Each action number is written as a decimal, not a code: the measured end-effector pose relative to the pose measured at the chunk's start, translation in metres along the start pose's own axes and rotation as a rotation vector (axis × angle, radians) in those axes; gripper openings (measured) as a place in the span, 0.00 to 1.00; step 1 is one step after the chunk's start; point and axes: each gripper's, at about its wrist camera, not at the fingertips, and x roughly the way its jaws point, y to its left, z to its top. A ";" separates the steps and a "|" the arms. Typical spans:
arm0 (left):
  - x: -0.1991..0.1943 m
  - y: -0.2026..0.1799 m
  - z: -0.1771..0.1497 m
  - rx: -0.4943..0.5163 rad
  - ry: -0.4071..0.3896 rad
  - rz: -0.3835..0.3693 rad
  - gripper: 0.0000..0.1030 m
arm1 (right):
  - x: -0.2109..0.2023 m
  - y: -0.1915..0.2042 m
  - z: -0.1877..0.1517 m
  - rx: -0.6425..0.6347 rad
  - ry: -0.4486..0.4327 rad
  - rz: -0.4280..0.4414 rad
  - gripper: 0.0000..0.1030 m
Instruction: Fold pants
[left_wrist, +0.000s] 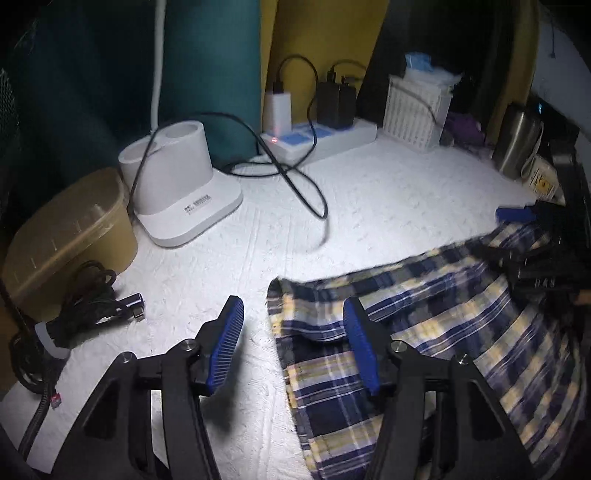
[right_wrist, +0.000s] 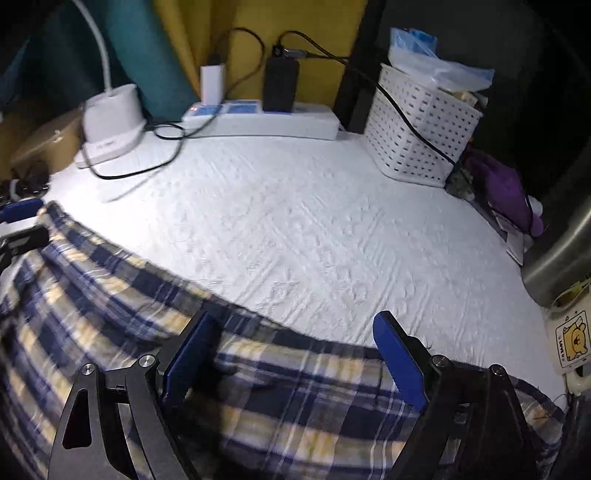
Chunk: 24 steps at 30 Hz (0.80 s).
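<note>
Blue, white and yellow plaid pants (left_wrist: 424, 317) lie on a white textured cloth (left_wrist: 388, 192); they also show in the right wrist view (right_wrist: 122, 302). My left gripper (left_wrist: 293, 314) is open, jaws wide, at the pants' left edge; its right finger (left_wrist: 360, 343) is over the fabric, its left finger over bare cloth. My right gripper (right_wrist: 295, 328) is open, jaws wide apart, just above the pants' far edge. The right gripper's blue tip (left_wrist: 515, 213) shows at the pants' far right in the left wrist view; the left one's (right_wrist: 20, 209) shows at far left in the right wrist view.
At the back stand a white power strip (left_wrist: 321, 138) with chargers and black cables (left_wrist: 295, 173), a white lamp base (left_wrist: 181, 184), a white basket (right_wrist: 417, 125) and a steel mug (left_wrist: 517, 140). A tan box (left_wrist: 70, 229) and coiled cables (left_wrist: 74, 314) sit left. Purple cloth (right_wrist: 506, 188) lies right.
</note>
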 end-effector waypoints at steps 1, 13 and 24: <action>0.008 0.000 -0.001 0.005 0.032 0.019 0.54 | 0.001 -0.002 0.001 0.009 -0.003 -0.012 0.87; -0.013 -0.004 0.006 -0.026 0.001 -0.018 0.55 | -0.029 0.041 0.001 -0.031 -0.054 0.118 0.87; -0.019 -0.018 -0.035 0.021 0.115 -0.003 0.56 | -0.016 0.077 -0.025 -0.087 0.018 0.154 0.87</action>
